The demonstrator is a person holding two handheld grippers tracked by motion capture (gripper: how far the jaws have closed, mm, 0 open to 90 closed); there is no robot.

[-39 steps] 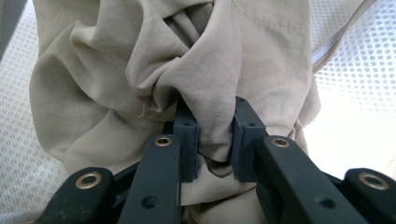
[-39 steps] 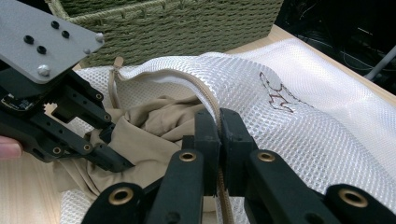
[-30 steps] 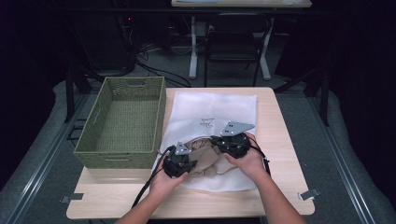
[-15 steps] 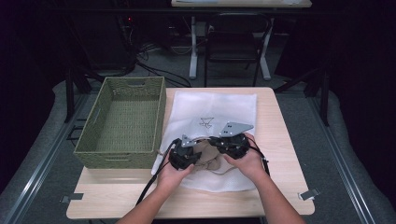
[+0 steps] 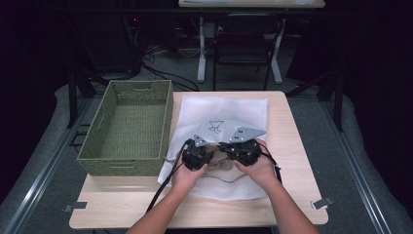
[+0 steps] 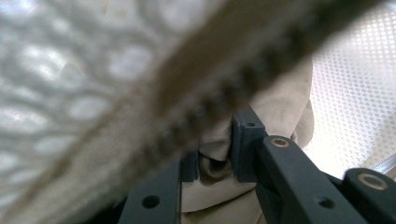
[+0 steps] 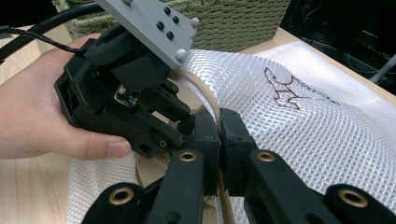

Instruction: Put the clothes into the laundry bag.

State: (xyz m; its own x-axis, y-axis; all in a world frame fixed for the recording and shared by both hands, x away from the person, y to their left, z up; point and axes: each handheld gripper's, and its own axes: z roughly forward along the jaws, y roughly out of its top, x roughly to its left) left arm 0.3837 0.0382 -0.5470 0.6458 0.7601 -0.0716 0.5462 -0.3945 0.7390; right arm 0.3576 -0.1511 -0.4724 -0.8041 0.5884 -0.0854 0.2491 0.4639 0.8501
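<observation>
A white mesh bag [image 5: 229, 112] with a tan zipper edge lies flat on the table [image 5: 292, 146]. Its opening shows beige cloth [image 5: 221, 165] inside. The two grippers meet tip to tip over that opening. In the left gripper view, my left gripper [image 6: 215, 156] is shut on a fold of the beige cloth [image 6: 280, 107], and the blurred zipper [image 6: 201, 107] crosses close in front. My right gripper [image 7: 218, 135] is shut on the bag's zipper edge [image 7: 205, 98]. The left gripper [image 7: 184, 123] and its hand [image 7: 37, 107] sit just beyond it.
A green woven basket [image 5: 129, 124] stands on the table's left, touching the bag's side. A dark emblem [image 5: 215, 127] is printed on the bag's middle. Bare wood [image 5: 195, 209] runs along the front edge. Desks, a chair and cables stand behind the table.
My left gripper has moved right and slightly away from the person, closing up against the right gripper at the bag's opening. The right gripper has hardly moved.
</observation>
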